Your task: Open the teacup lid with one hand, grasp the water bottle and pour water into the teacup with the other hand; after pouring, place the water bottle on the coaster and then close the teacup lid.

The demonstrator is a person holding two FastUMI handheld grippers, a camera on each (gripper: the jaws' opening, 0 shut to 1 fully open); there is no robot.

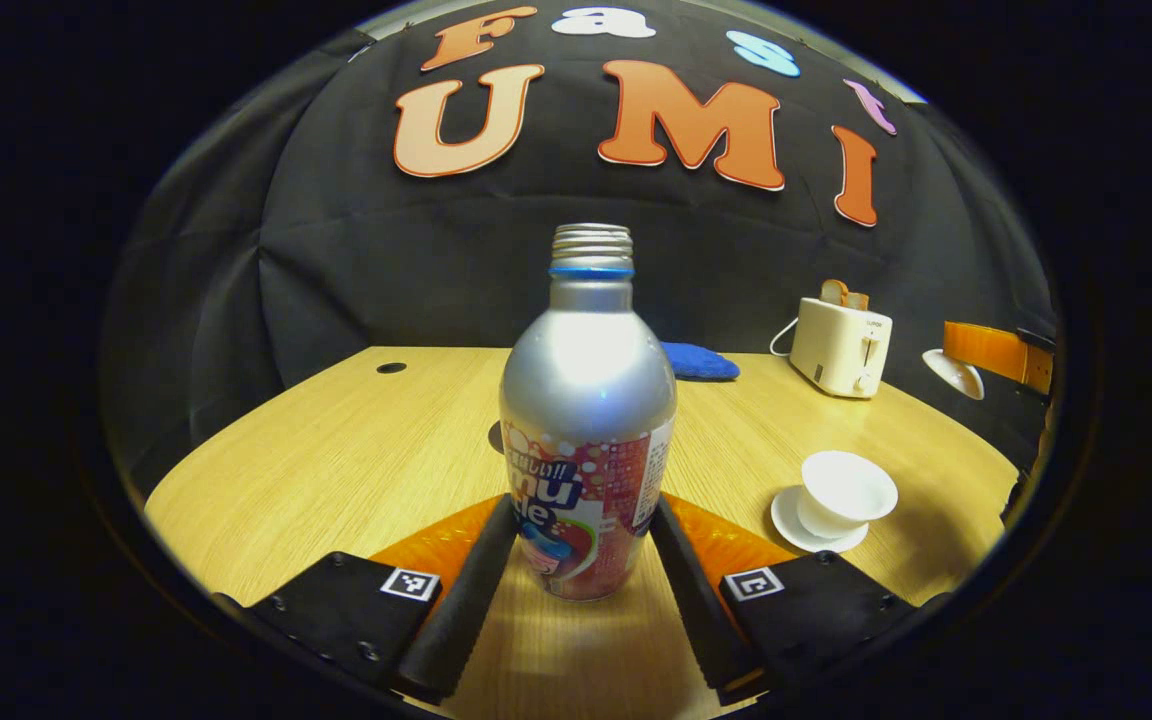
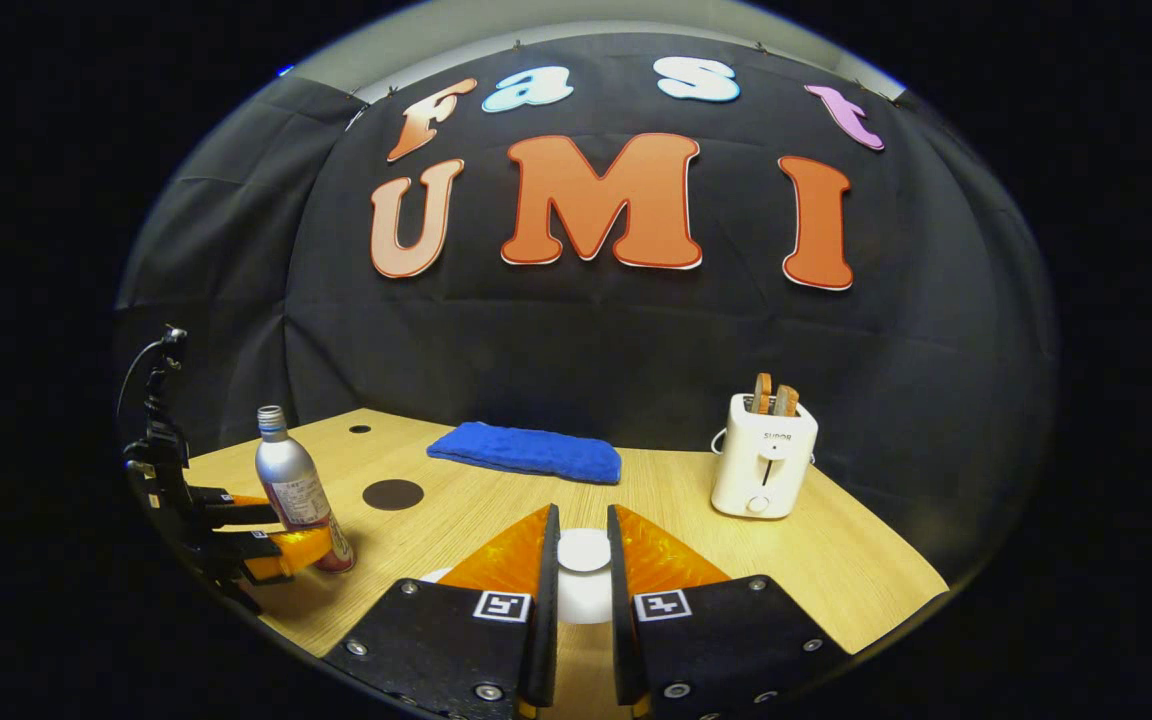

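Observation:
The silver water bottle (image 1: pixel 586 400), uncapped and with a printed label, stands upright on the wooden table (image 1: pixel 336 470). My left gripper (image 1: pixel 584 512) is shut on its lower part, one finger pressing each side. The right gripper view has this gripper (image 2: pixel 281 535) and the bottle (image 2: pixel 288 478) at far left. The white teacup (image 1: pixel 844 492) sits uncovered on its saucer (image 1: pixel 786 520) to the right. My right gripper (image 2: pixel 583 520) is shut on the white lid (image 2: pixel 584 552) and holds it off the cup. In the left gripper view that gripper (image 1: pixel 981 358) hovers at far right with the lid (image 1: pixel 951 373).
A dark round coaster (image 2: pixel 393 494) lies on the table just beyond the bottle; the bottle half hides it (image 1: pixel 496 437) in the left gripper view. A blue cloth (image 2: pixel 526 452) lies at the back by the wall. A white toaster (image 2: pixel 764 455) with bread stands at back right.

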